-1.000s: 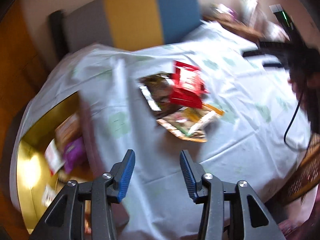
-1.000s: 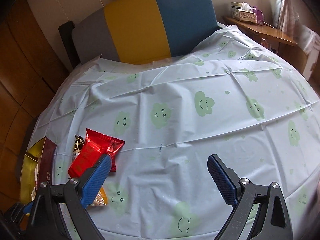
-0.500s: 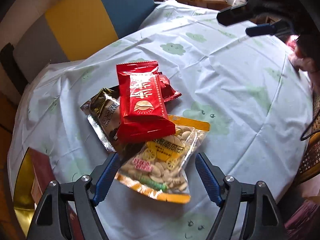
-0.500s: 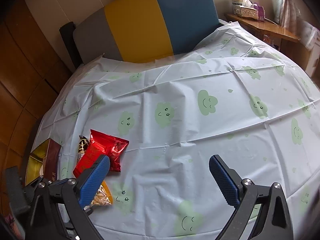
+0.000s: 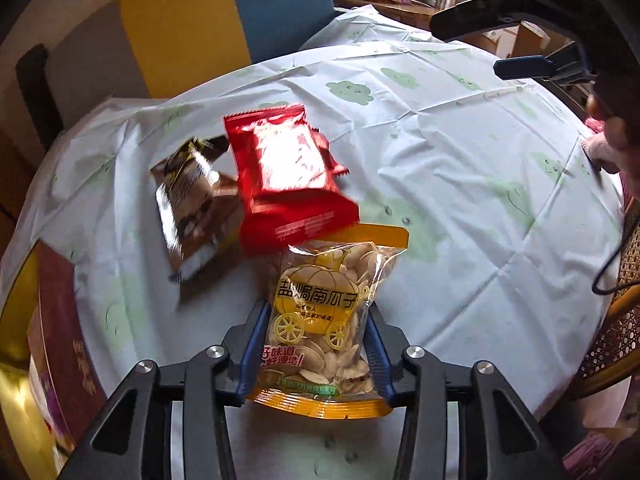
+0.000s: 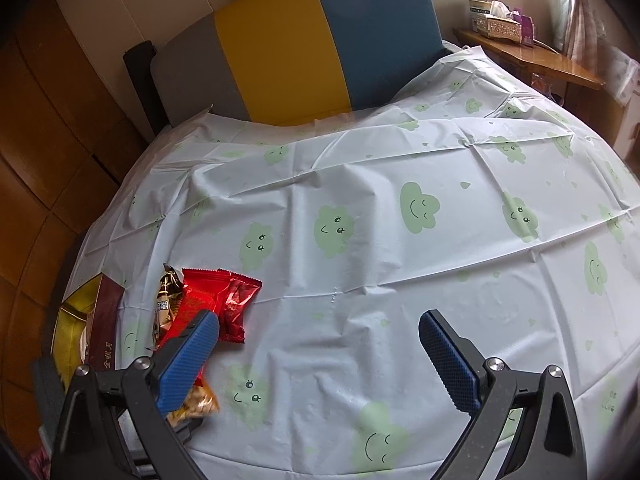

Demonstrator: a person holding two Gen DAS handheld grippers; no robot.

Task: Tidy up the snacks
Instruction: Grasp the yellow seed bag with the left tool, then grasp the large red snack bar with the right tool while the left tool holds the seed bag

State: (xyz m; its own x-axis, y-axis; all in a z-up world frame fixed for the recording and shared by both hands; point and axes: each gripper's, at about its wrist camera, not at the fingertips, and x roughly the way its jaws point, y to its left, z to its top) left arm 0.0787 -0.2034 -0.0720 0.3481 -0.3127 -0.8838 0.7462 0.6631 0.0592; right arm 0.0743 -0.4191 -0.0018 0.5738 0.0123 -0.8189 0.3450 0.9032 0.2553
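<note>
My left gripper point(image 5: 318, 344) is closing its jaws on a clear, orange-edged pumpkin seed packet point(image 5: 324, 320), and from my left wrist camera the blue pads point(image 5: 253, 348) already sit against both long sides of the bag. The packet lies flat on the cloud-print tablecloth point(image 5: 460, 208), lower seal toward me, its orange top strip tucked just under the near end of a red snack packet point(image 5: 290, 176). That red packet is motion-blurred and overlaps a brown foil packet point(image 5: 192, 200) to its left; a second red wrapper peeks out behind it on the right.

At the left edge I see a maroon box with a gold interior point(image 5: 56, 344), some wrappers showing inside, though I cannot make out what they are.

My right gripper point(image 6: 320, 354) hovers over bare tablecloth point(image 6: 360, 240) with its jaws spread wide and nothing between them. From its camera the red snack packet point(image 6: 200, 304) and brown foil packet point(image 6: 166, 300) lie beyond its left finger, the pumpkin seed packet point(image 6: 198, 402) partly hidden beneath that finger, and the maroon box point(image 6: 104, 328) at the cloth's left edge. A grey, yellow and blue headboard point(image 6: 280, 52) rises behind.
</note>
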